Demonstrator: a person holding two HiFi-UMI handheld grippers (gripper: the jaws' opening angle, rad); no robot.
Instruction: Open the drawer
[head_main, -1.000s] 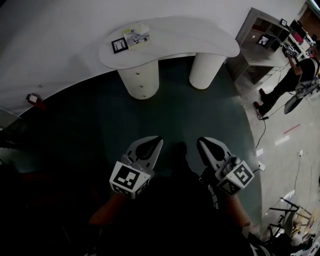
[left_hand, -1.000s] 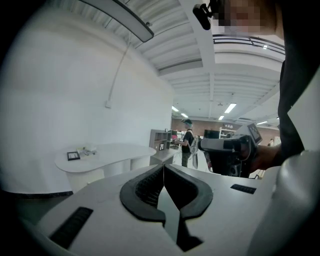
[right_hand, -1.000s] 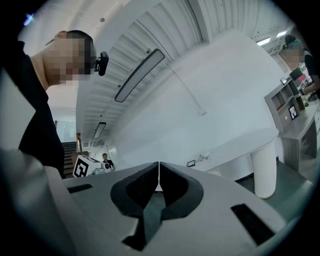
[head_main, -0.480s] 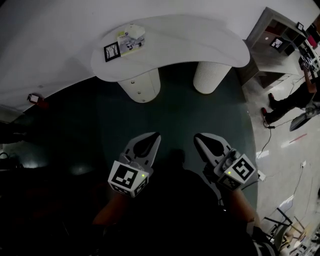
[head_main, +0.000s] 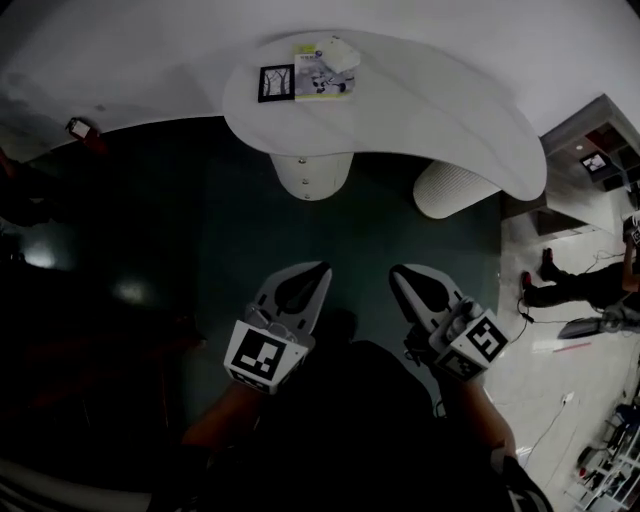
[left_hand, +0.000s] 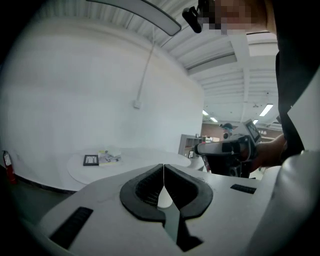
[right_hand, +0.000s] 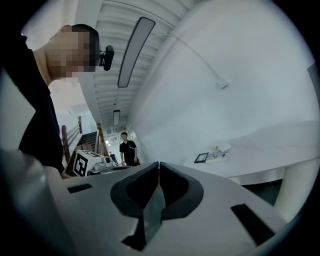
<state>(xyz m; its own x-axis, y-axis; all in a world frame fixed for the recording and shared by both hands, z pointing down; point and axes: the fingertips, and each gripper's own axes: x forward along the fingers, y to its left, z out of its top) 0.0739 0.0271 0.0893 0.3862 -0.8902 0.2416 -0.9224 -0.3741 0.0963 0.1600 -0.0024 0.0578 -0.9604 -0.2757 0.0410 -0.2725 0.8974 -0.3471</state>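
Flooring (head_main: 200, 240) of dark green fills most of the head view and meets a curved white wall (head_main: 120, 60) at the top. To the right the green gives way to pale floor (head_main: 545, 350) with cables trailing across it. Against the wall stands a white table (head_main: 430, 100) with a long, rounded top. It rests on two round supports: a smooth pedestal (head_main: 325, 185) on the left and a ribbed column (head_main: 452, 188) on the right. The drawer (head_main: 303, 170) is in the front of the smooth pedestal, marked by small knobs, and it is closed.

On the tabletop, near the wall, lie a black-framed card (head_main: 276, 82), a printed booklet (head_main: 322, 82) just beside it, and a small white box (head_main: 340, 52) touching the booklet. A small red object (head_main: 80, 129) sits low on the wall at the far left. At the right edge are a grey shelf unit (head_main: 595, 150) and a person (head_main: 585, 285) standing on the pale floor.

The left gripper (head_main: 320, 270) and the right gripper (head_main: 397, 272) are side by side at the bottom, well apart from the pedestal, with dark floor between them and it. Each has its jaws pressed together with nothing between them.
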